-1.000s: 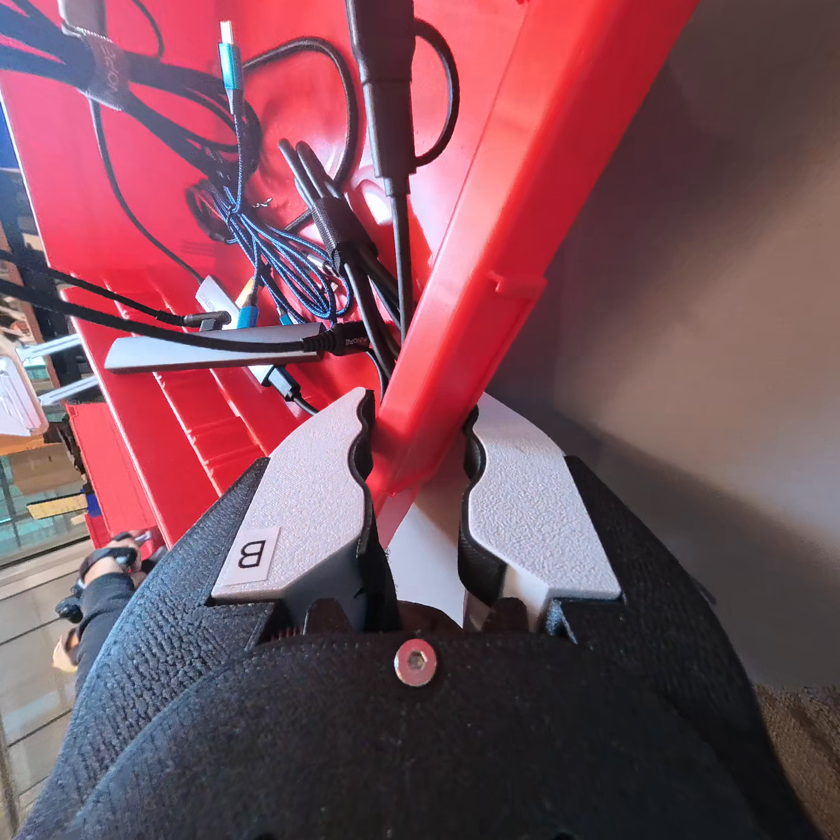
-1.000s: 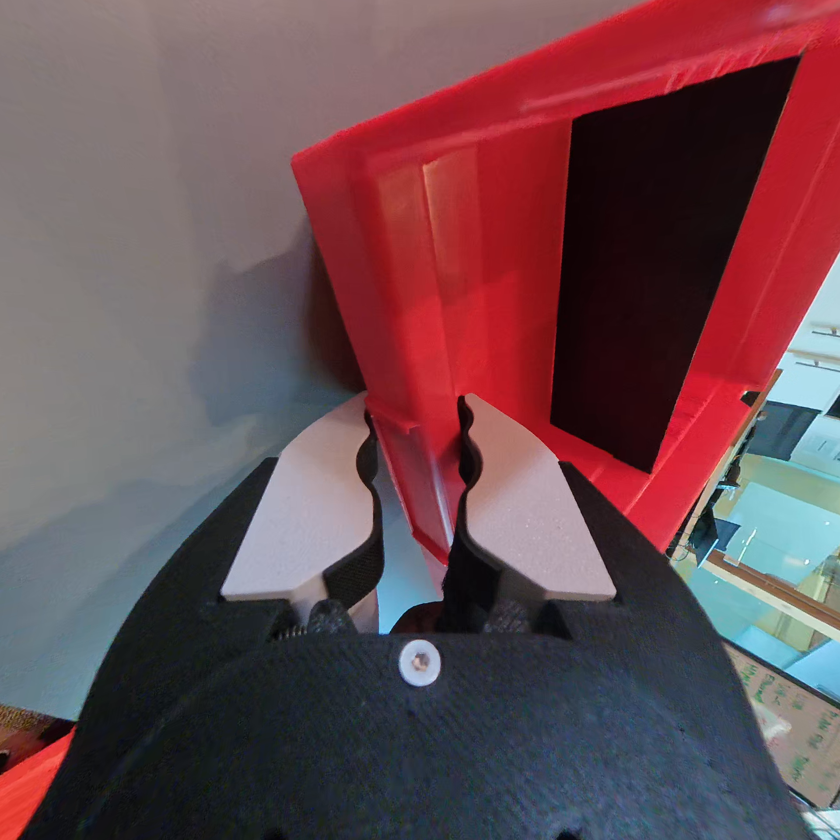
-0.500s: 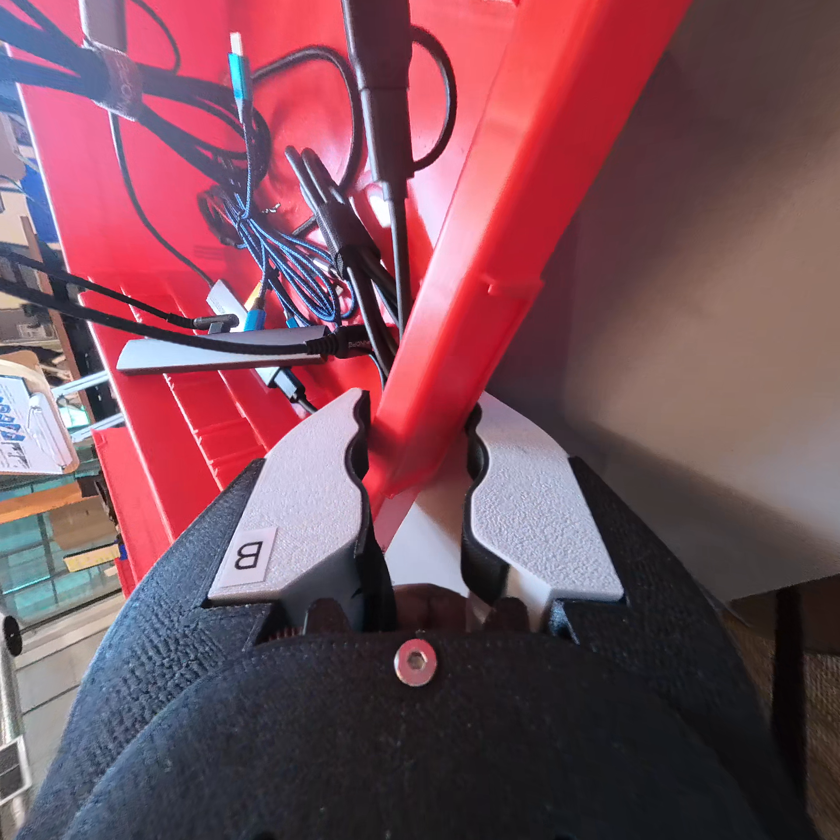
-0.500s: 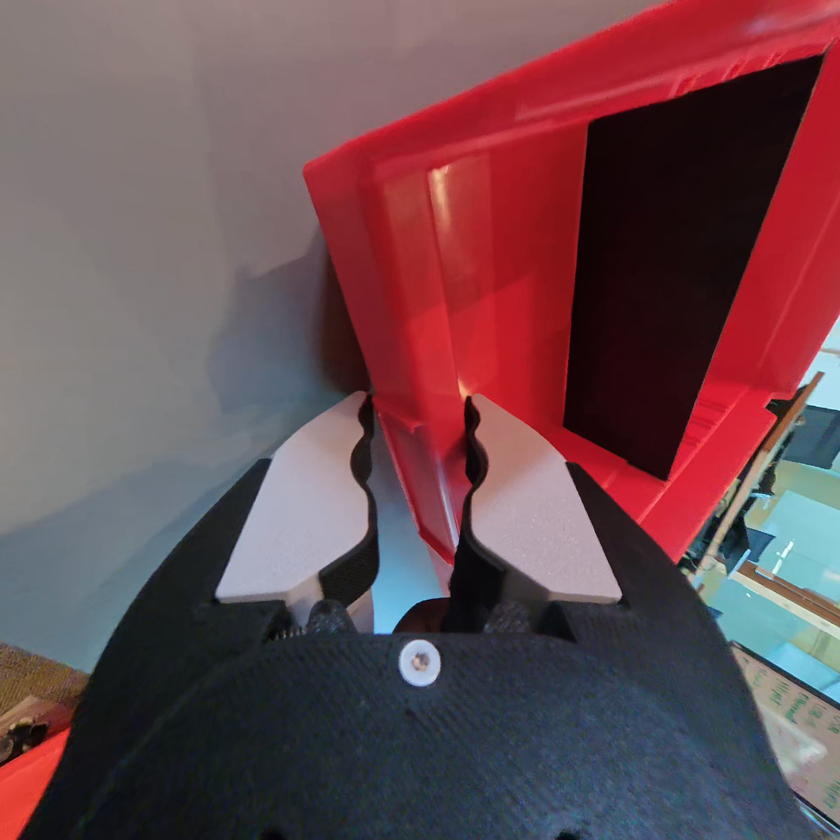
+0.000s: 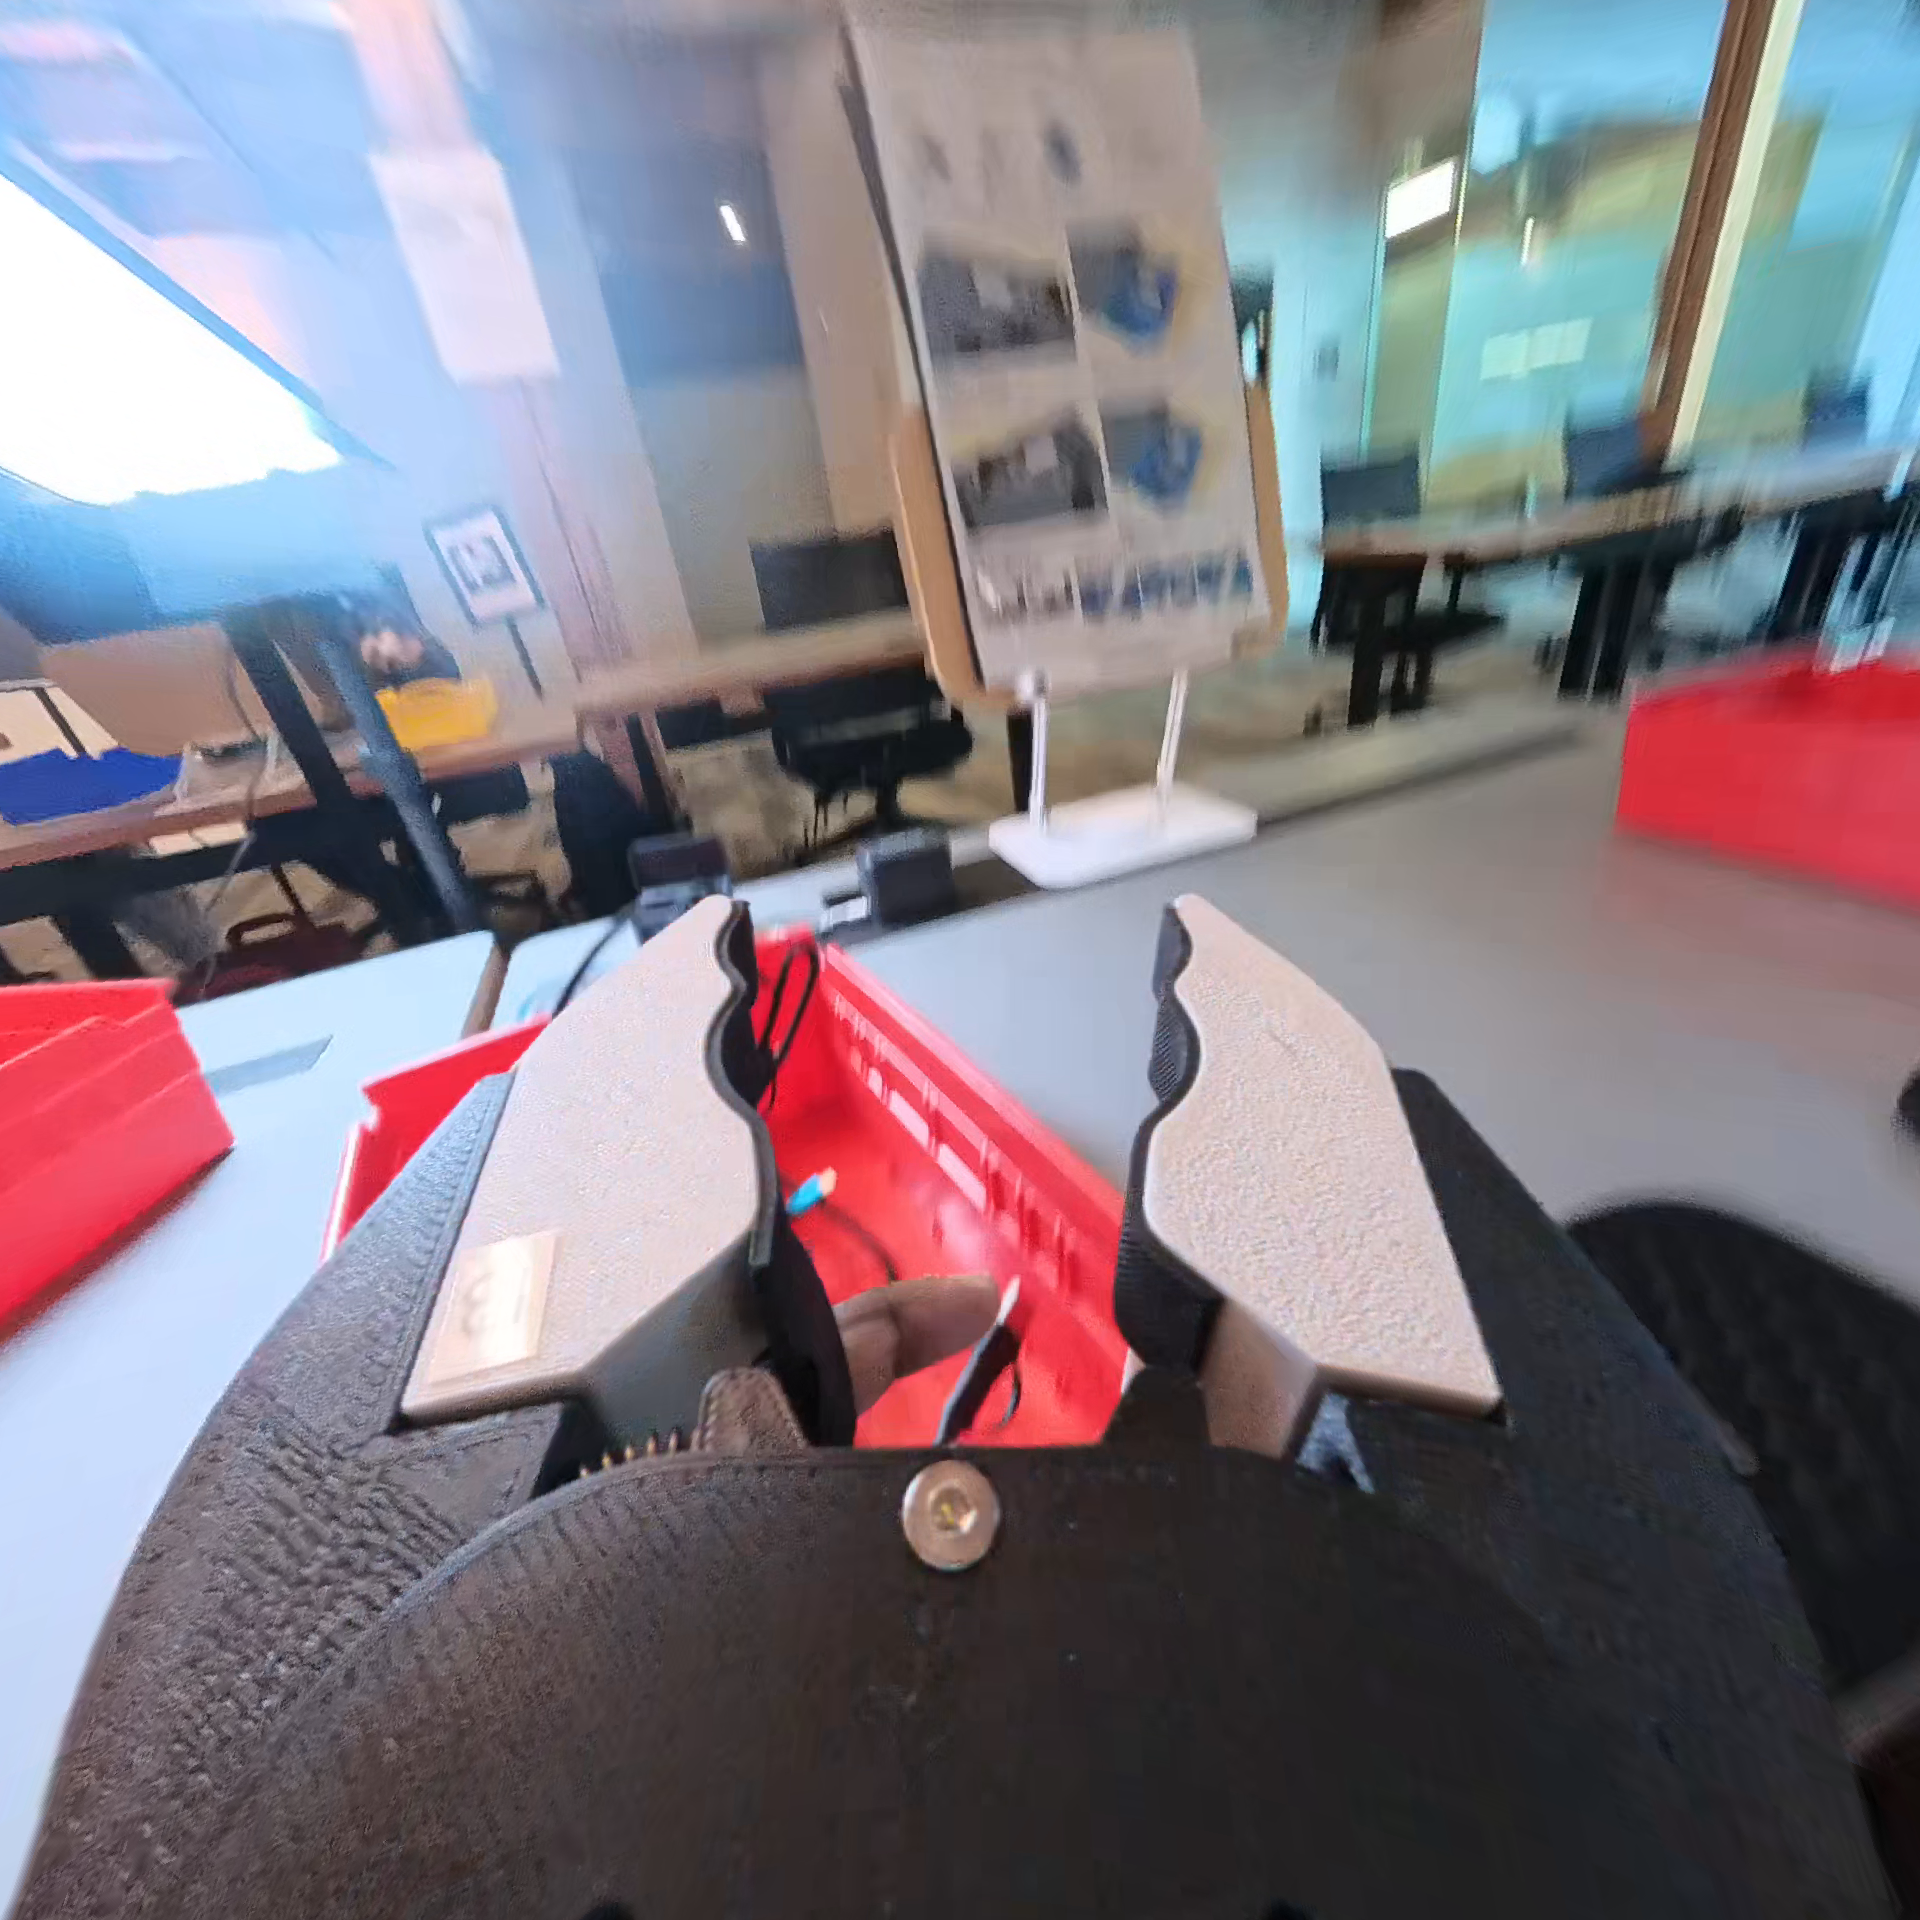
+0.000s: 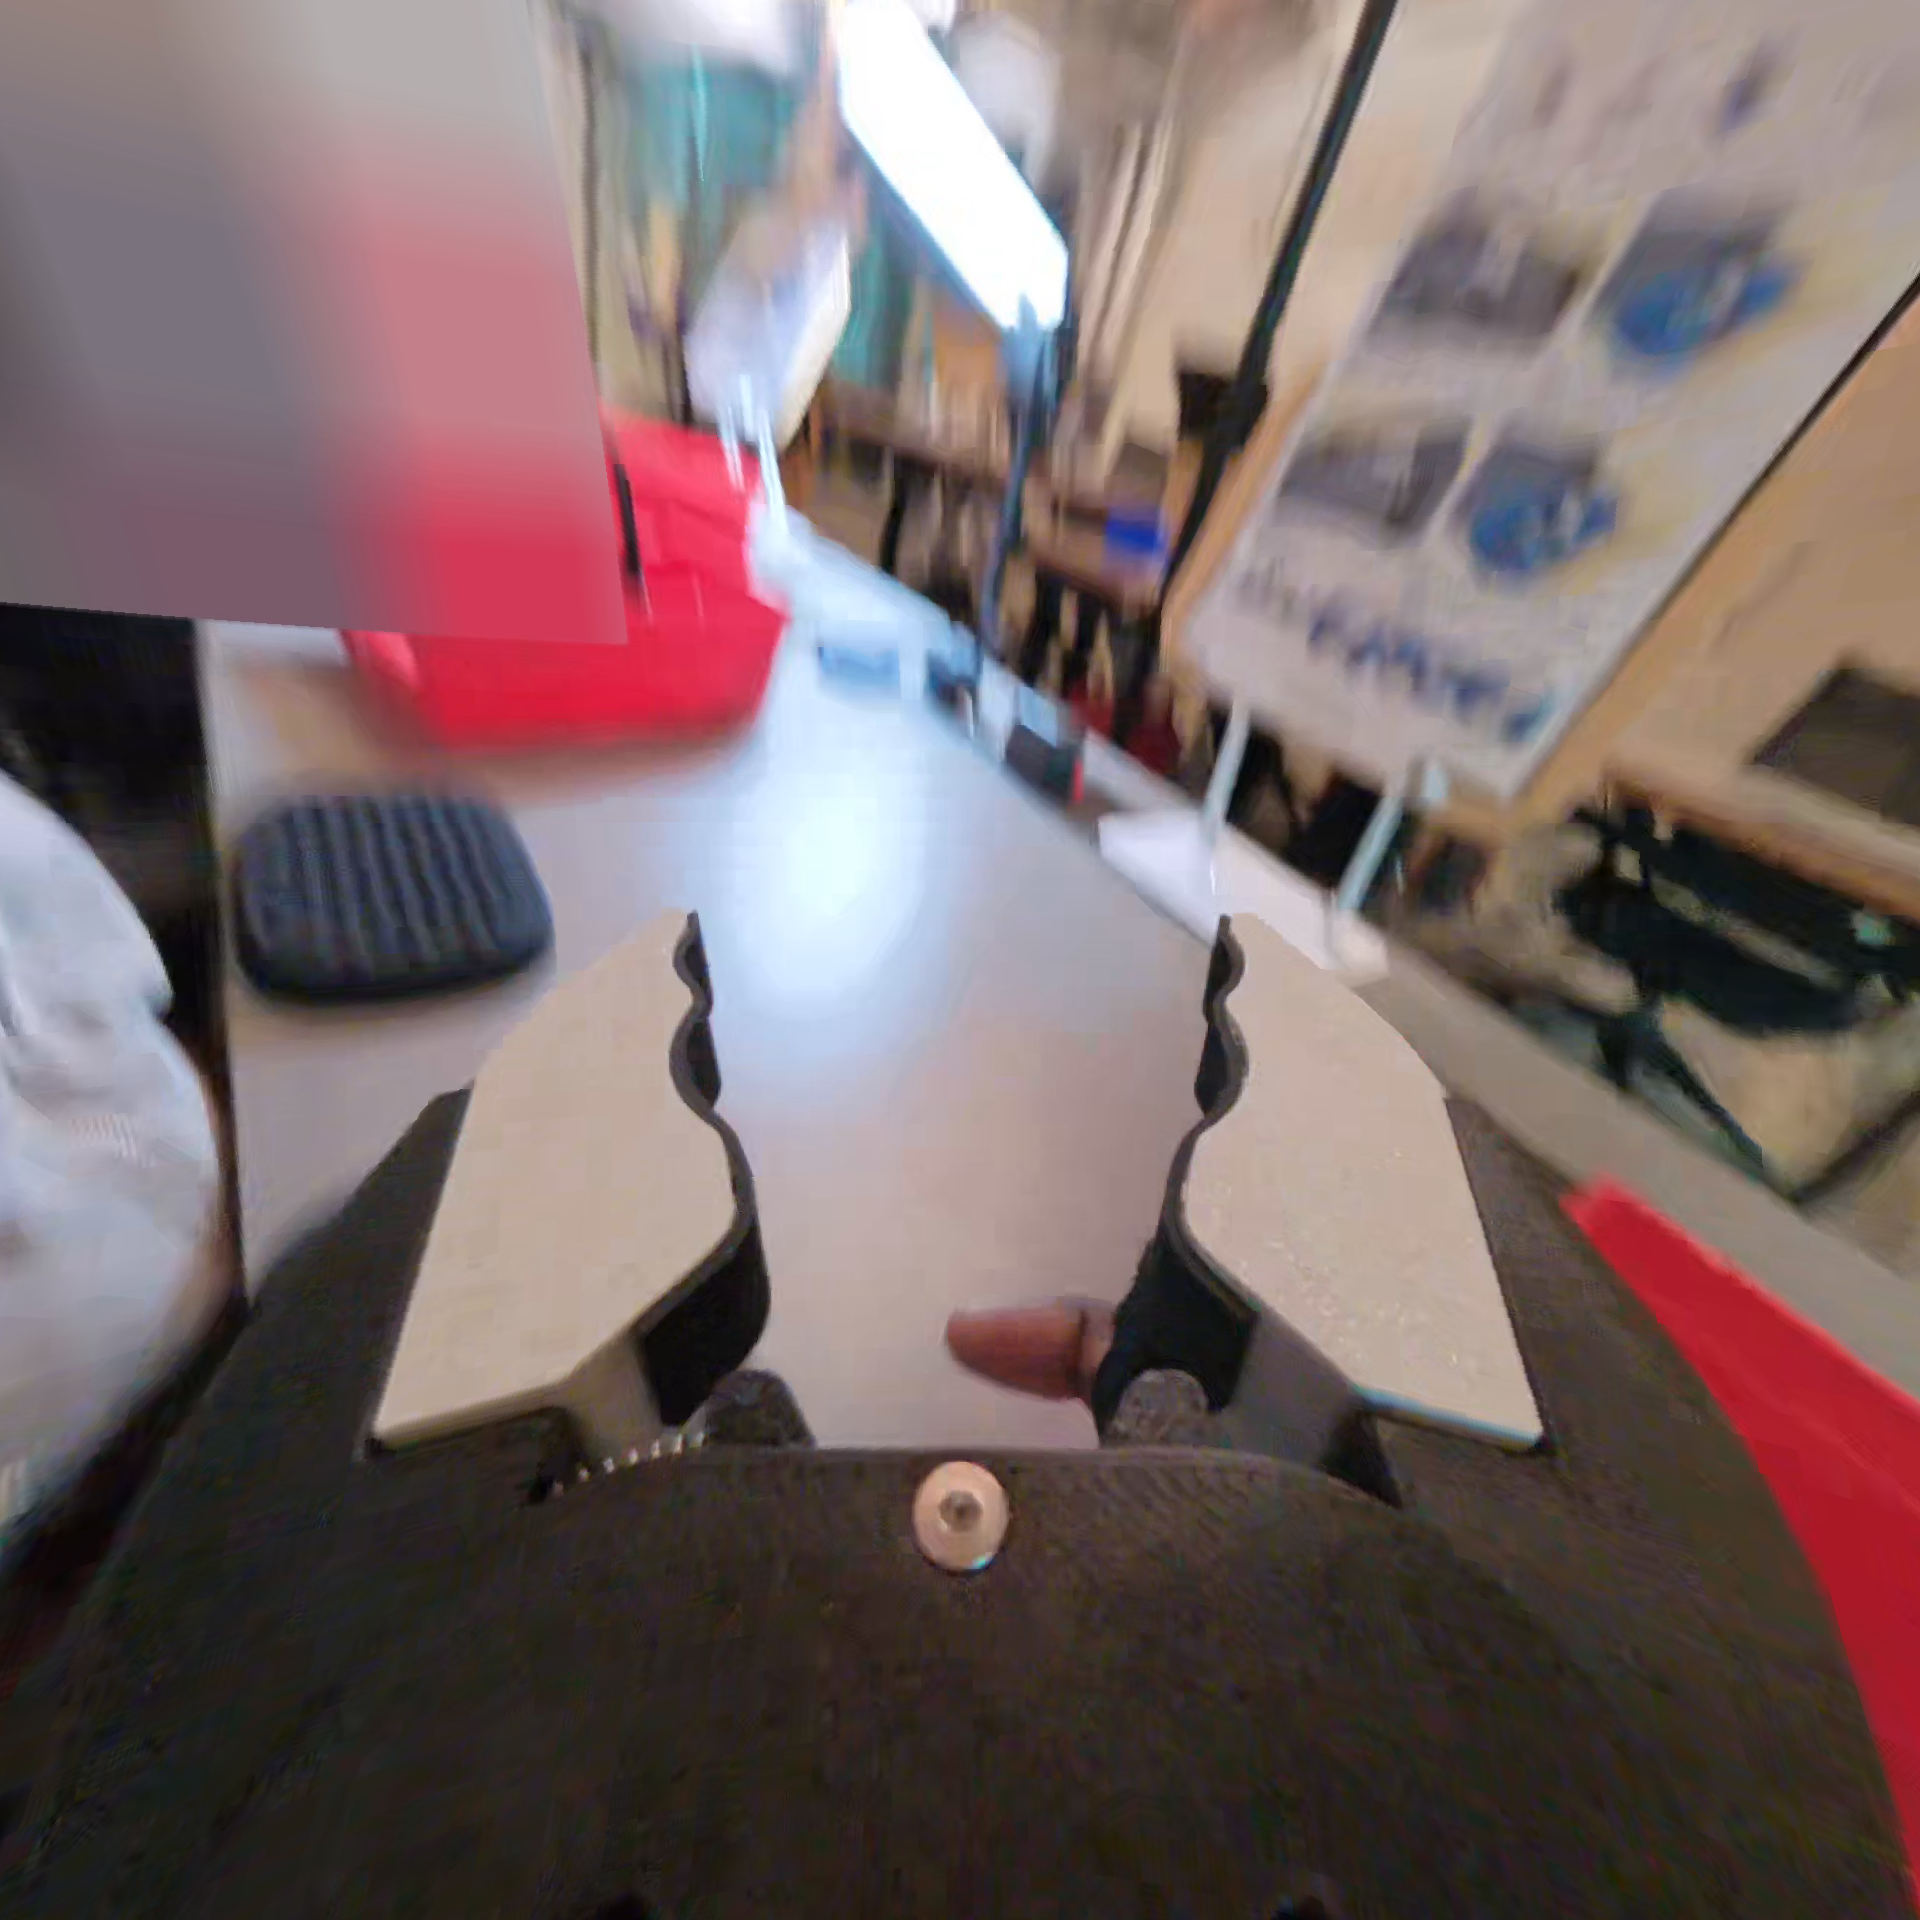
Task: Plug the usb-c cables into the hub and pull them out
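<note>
Red plastic is filling the gap between the fingers of the left gripper [image 5: 951, 1023], which are standing wide apart and gripping nothing: a red bin [image 5: 966, 1164] is lying on the grey surface [image 5: 1403, 987] just below them. Inside the bin, black cables [image 5: 784, 1003] are curling near the far end, and a blue-tipped cable plug [image 5: 810, 1193] is resting on the bin floor. The hub cannot be made out in either view. A fingertip [image 5: 914, 1330] is showing at the base of the fingers.

The right gripper [image 6: 956, 1023] is also holding its fingers wide apart, empty, over bare grey surface. A ribbed black pad [image 6: 390, 894] is lying ahead to its left, with another red bin [image 6: 623, 644] beyond. A standing poster board [image 5: 1081, 384] is blurring in the background.
</note>
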{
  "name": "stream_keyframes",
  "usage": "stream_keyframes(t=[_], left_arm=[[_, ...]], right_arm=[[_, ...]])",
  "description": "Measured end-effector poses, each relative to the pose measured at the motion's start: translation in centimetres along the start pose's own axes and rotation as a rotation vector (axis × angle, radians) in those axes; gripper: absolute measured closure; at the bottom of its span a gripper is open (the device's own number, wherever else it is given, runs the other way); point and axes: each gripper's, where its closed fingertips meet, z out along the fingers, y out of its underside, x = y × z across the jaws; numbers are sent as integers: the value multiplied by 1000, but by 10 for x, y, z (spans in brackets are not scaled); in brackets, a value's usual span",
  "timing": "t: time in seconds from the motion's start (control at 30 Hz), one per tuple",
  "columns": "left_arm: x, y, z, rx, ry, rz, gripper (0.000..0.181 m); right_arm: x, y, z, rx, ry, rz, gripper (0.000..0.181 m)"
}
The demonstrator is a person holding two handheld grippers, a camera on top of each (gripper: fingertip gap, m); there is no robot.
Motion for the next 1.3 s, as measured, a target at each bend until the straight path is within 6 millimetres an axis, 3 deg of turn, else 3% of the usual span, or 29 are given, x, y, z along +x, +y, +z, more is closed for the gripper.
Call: stream_keyframes(t=[0.07, 0.13, 0.2, 0.27, 0.4, 0.5, 0.57, 0.63, 0.73, 0.97, 1.0, 1.03, 1.1, 1.3], left_arm=[[-9, -26, 2, 165, -27, -82, 106], [-19, -46, 1, 312, -72, -141, 91], [-36, -54, 3, 367, -165, -178, 49], [-47, -49, 11, 304, -239, -119, 37], [-47, -28, 40, 81, -172, -29, 37], [-64, -19, 57, -14, -209, 24, 37], [-72, 0, 69, -154, -174, 111, 42], [-75, 31, 80, -345, -86, 194, 50], [-79, 67, 92, -534, -3, 263, 73], [-100, 98, 114, -671, -42, 252, 126], [-103, 100, 116, -678, -59, 266, 135], [-108, 98, 117, -676, -93, 278, 156], [-114, 96, 117, -685, -134, 313, 173], [-119, 74, 116, -638, -167, 336, 176]], right_arm=[[-2, -42, 6, 272, 19, 71, 81], [4, -68, 9, 510, 88, 122, 70], [9, -78, 8, 719, 172, 128, 62], [10, -68, 20, 770, 203, 178, 57], [0, -43, 51, 788, 155, 349, 55], [-6, -29, 68, 778, 137, 382, 57], [-9, -22, 75, 747, 147, 361, 57], [-12, -21, 77, 719, 148, 320, 58], [-11, -20, 75, 721, 178, 280, 61], [-8, -17, 73, 733, 182, 307, 63], [-8, -16, 74, 730, 182, 307, 64], [-8, -15, 74, 726, 181, 307, 65], [-9, -13, 76, 715, 177, 309, 66], [-11, -10, 80, 693, 176, 299, 69]])
